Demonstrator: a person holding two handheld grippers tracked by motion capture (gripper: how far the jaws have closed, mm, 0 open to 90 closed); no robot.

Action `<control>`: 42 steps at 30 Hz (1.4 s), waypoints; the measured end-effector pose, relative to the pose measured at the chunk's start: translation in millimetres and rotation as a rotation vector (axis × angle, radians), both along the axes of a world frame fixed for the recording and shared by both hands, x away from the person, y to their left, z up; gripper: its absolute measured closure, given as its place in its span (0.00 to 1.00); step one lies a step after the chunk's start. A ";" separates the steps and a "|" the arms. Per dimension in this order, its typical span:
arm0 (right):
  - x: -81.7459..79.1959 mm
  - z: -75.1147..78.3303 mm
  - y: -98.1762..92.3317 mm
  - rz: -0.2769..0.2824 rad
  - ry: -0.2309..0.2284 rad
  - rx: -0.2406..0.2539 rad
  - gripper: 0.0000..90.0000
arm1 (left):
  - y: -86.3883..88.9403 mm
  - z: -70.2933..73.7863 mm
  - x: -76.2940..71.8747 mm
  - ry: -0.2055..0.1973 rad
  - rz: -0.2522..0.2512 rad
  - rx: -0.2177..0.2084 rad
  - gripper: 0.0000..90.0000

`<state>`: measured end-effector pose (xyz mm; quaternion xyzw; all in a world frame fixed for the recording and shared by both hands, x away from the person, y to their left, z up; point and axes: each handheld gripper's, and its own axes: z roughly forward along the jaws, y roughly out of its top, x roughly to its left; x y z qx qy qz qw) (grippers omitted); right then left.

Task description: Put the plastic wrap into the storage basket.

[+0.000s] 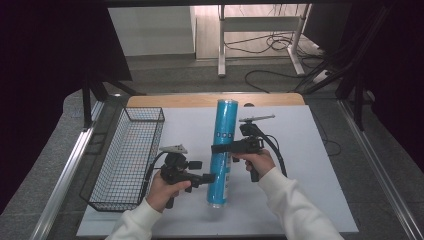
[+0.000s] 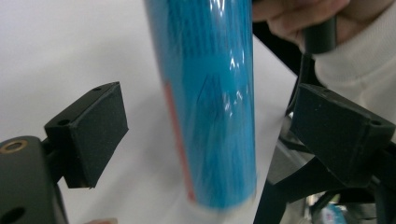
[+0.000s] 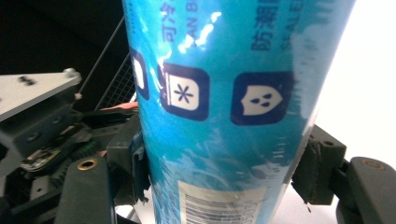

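A tall blue plastic-wrapped tube [image 1: 222, 150] stands roughly upright on the white mat [image 1: 300, 150], its lower end near the front. My right gripper [image 1: 220, 148] is shut on its middle. In the right gripper view both pads [image 3: 133, 161] press against the printed wrap of the tube [image 3: 224, 93]. My left gripper [image 1: 214, 177] reaches in from the left at the tube's lower part. In the left gripper view it [image 2: 210, 135] is open, with the tube [image 2: 210, 102] between the pads [image 2: 98, 133] and apart from both.
A black wire basket [image 1: 127, 155] stands on the left side of the mat, close to my left hand. The wooden table edge [image 1: 210, 100] runs behind the tube. Cables and a desk frame [image 1: 260, 30] lie on the floor beyond.
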<state>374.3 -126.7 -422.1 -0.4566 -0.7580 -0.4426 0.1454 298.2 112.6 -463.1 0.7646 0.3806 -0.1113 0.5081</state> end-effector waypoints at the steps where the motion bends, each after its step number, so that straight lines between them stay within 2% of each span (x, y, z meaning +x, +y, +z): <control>1: 0.2 -0.4 1.4 0.000 -0.003 0.001 0.36 | -1.0 -0.8 3.2 0.005 -0.004 -0.003 0.11; 4: -0.1 -0.5 4.0 -0.001 -0.002 0.002 0.36 | -3.8 -2.7 8.2 0.011 -0.005 -0.002 0.11; 10: -0.6 -2.2 10.3 -0.003 -0.001 0.024 0.36 | -7.8 -8.9 19.6 0.050 -0.006 -0.036 0.12; 11: -1.0 -2.2 12.2 -0.001 0.000 0.027 0.36 | -7.6 -10.4 21.8 0.058 -0.002 -0.052 0.14; 18: -5.2 -1.9 21.6 0.003 0.006 0.041 0.36 | -10.7 -15.0 23.8 0.073 0.008 -0.039 0.22; 21: -6.8 -1.9 25.7 0.001 -0.002 0.041 0.36 | -10.0 -15.2 22.5 0.080 0.010 -0.054 0.28; 23: -6.8 -2.1 26.5 0.003 -0.005 0.037 0.36 | -9.7 -14.9 21.5 0.079 0.009 -0.058 0.32; 24: -6.3 -3.1 27.3 0.005 -0.004 0.033 0.36 | -9.7 -14.3 20.5 0.073 0.015 -0.045 0.35; 27: -6.0 -4.8 27.7 0.013 -0.002 0.035 0.35 | -8.8 -15.1 18.8 0.061 0.023 -0.036 0.35; 31: -5.3 -5.5 27.9 0.023 -0.018 0.035 0.34 | -6.9 -15.5 18.6 0.057 0.025 -0.045 0.35; 34: -4.9 -4.8 27.0 0.036 -0.062 0.030 0.29 | -1.6 -18.5 20.0 0.084 0.010 -0.100 0.36; 38: -4.4 -3.3 24.3 0.043 -0.074 0.014 0.22 | 3.5 -19.1 21.3 0.095 0.008 -0.132 0.36; 39: -4.6 -1.8 20.6 0.039 -0.088 0.008 0.17 | 6.7 -18.3 21.8 0.106 0.009 -0.161 0.36; 42: -5.3 -0.1 13.1 0.022 -0.098 0.015 0.16 | 7.1 -18.3 21.2 0.110 0.001 -0.161 0.36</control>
